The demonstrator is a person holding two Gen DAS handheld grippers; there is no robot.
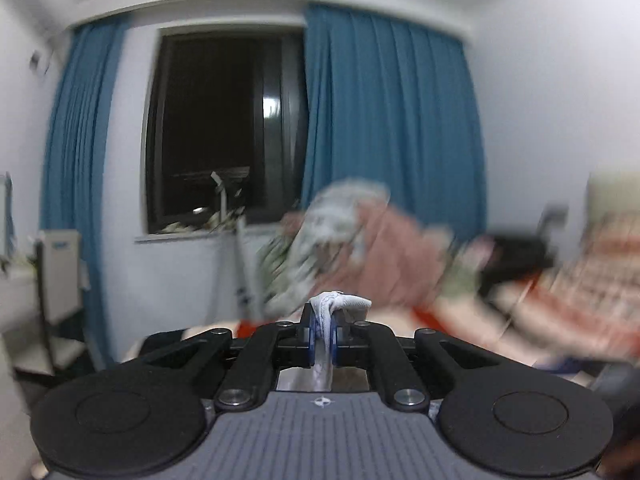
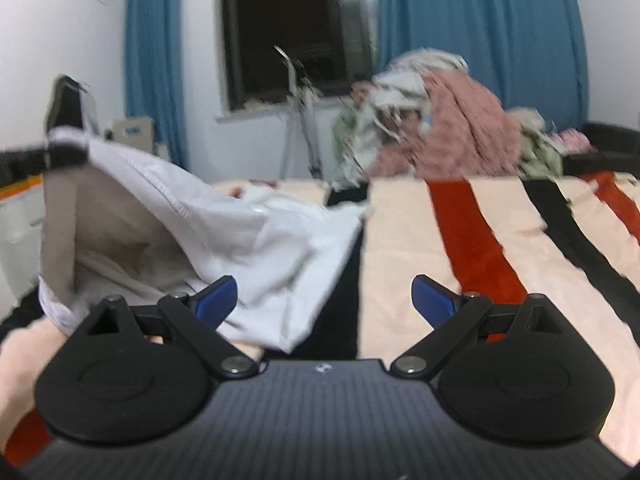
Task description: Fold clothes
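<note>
While our left tool points level toward the window, its blue pads are pinched tight on a bunched edge of the white garment, a thin woven cloth that gathers into a soft knot above the pads and hangs in a narrow crumpled strip below them. From the right wrist view we see that same garment lifted at its far left corner, where the left tool shows as a dark blurred shape, so the cloth slopes down in a smooth tent with a stitched hem along its upper fold; its shaded underside looks beige, and its loose lower end lies rumpled on the bed just ahead of our right tool. That right tool stands wide apart, its two blue wedge-shaped fingers holding nothing; the left one overlaps the white cloth in the view, though we cannot tell whether it touches. The bed wears a soft cover of broad cream, red and black stripes. At its far end a tall loose heap of clothes rises, with a fuzzy pink piece and pale patterned fabrics tangled together. Behind it, pleated blue curtains hang on either side of the dark glass, against plain white walls.
</note>
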